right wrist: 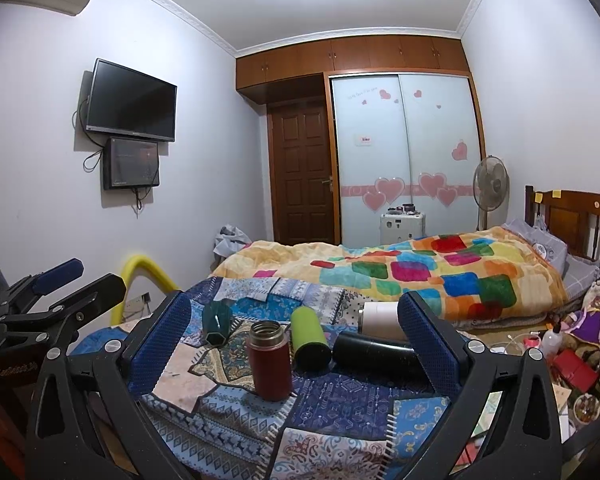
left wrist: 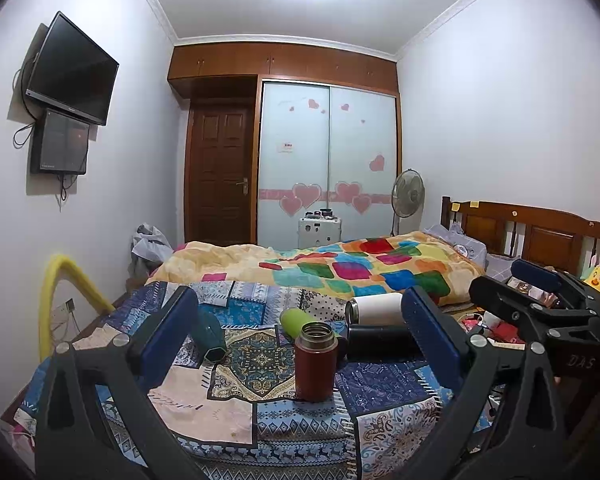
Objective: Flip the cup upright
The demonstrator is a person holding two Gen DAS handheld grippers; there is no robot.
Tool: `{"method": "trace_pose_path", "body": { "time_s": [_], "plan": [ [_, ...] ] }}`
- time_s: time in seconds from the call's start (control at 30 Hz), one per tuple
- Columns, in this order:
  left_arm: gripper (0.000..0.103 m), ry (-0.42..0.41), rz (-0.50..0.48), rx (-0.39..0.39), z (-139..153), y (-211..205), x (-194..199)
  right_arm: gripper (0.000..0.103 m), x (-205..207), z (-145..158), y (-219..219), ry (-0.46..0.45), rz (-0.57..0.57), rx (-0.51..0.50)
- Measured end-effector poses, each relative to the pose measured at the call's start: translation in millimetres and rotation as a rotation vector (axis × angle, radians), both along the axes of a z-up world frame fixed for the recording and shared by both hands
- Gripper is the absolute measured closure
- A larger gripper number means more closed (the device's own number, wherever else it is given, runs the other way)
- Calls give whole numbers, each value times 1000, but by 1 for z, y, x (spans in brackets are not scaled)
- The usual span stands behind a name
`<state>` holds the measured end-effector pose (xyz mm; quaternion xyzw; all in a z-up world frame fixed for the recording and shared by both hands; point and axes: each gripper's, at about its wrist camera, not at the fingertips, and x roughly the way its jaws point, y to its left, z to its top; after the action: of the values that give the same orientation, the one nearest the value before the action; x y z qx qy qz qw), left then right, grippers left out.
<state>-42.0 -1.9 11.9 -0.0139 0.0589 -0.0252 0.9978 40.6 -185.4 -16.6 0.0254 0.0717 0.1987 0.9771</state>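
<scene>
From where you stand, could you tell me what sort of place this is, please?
A home bedroom, most likely: a wooden-framed bed with a colourful patchwork blanket, a sliding-door wardrobe with heart stickers, and a wall-mounted television.

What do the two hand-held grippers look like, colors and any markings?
Both are matte black angular frames with silver round bolts and cut-out slots. The left hand-held gripper and right hand-held gripper each carry two blue dimpled rubber pads. Pale lettering marks each body, too blurred to read. No cables show.
</scene>
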Motion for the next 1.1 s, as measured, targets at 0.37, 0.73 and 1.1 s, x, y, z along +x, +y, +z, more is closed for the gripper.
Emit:
{"method": "trace_pose_path", "body": {
  "time_s": [0.37,0.73,1.1],
  "plan": [
    [0,7,1,-3,-2,-3,2,0,-1,2,-1,1,0,1],
    [0,12,1,-8,-2,0,4,0,0,2,-1,1,2,2],
    [0,13,-14,-13,-4,-1,3,0,1,3,-2,1,1,2]
  ]
}}
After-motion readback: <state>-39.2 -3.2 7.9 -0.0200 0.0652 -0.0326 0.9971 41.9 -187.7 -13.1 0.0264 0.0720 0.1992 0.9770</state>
